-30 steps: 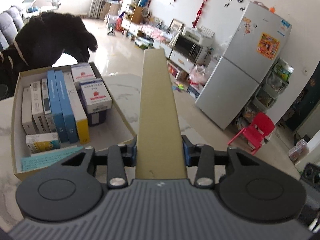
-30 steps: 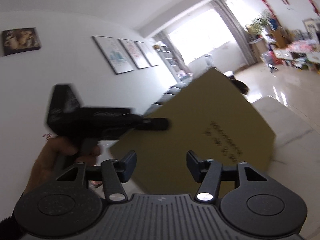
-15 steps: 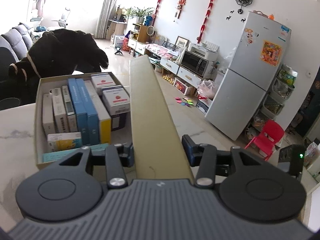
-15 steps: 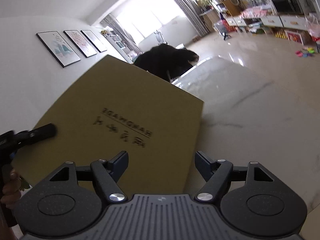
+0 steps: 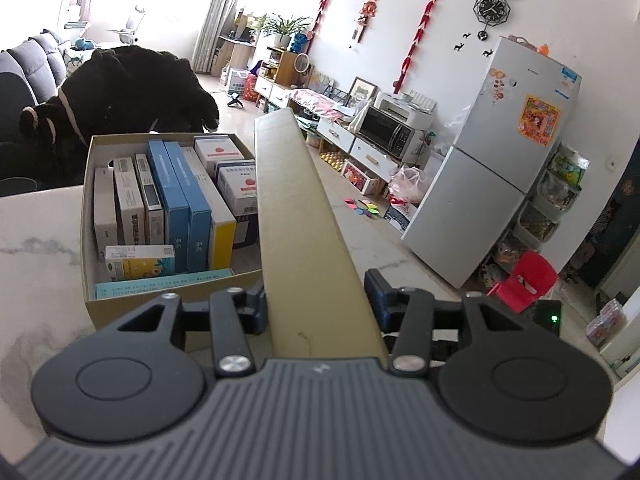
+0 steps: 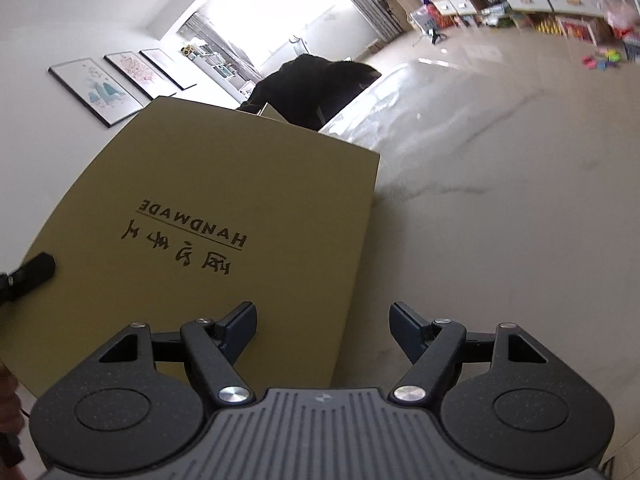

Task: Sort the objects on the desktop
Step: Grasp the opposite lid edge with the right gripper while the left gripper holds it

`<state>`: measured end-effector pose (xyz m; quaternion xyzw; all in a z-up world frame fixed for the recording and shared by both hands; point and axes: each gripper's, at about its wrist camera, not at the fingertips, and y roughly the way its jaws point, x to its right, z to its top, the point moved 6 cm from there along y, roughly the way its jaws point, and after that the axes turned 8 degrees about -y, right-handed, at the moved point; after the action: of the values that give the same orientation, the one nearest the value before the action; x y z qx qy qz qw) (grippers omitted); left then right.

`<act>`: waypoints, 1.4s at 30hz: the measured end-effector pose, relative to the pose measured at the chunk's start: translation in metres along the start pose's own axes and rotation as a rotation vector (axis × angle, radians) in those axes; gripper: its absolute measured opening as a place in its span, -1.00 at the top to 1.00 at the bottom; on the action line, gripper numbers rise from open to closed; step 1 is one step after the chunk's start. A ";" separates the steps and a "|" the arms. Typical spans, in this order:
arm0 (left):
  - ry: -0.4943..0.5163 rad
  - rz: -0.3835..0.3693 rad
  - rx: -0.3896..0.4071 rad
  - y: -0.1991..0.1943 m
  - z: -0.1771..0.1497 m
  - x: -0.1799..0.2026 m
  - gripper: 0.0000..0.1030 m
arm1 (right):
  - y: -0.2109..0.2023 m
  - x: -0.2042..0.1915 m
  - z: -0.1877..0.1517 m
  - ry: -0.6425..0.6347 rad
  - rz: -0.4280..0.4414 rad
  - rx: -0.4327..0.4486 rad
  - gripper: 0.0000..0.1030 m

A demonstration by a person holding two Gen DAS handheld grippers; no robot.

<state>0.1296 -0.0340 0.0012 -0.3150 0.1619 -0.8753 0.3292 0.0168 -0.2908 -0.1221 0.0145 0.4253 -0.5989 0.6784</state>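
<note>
**Operator:** Left wrist view first: the tabletop now fills more of the frame, and the open cardboard box of packed cartons sits closer than a second ago.

**Partner:** And the lid?

**Operator:** My left gripper is still clenched on the tan lid, edge-on just right of the box, no longer high.

**Partner:** Right side?

**Operator:** My right gripper stays spread, grasping nothing. I judge the lid is nearing the box, whether going on or coming away I can't tell.
</note>
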 end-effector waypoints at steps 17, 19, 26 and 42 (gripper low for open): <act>-0.172 -0.119 0.017 0.003 -0.010 -0.051 0.11 | 0.010 0.001 0.005 0.175 0.204 0.026 -0.50; -0.192 -0.136 0.024 0.003 -0.013 -0.057 0.10 | 0.007 -0.002 0.007 0.158 0.191 0.026 -0.50; -0.299 -0.177 0.051 0.000 -0.022 -0.078 0.10 | 0.004 -0.015 0.015 0.075 0.151 0.027 -0.50; -0.488 -0.253 0.134 -0.012 -0.048 -0.108 0.05 | 0.017 -0.009 0.012 0.131 0.241 0.003 -0.53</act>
<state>0.1554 0.0517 -0.0767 -0.5118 -0.0213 -0.8165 0.2665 0.0382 -0.2848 -0.1173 0.1055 0.4628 -0.5115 0.7163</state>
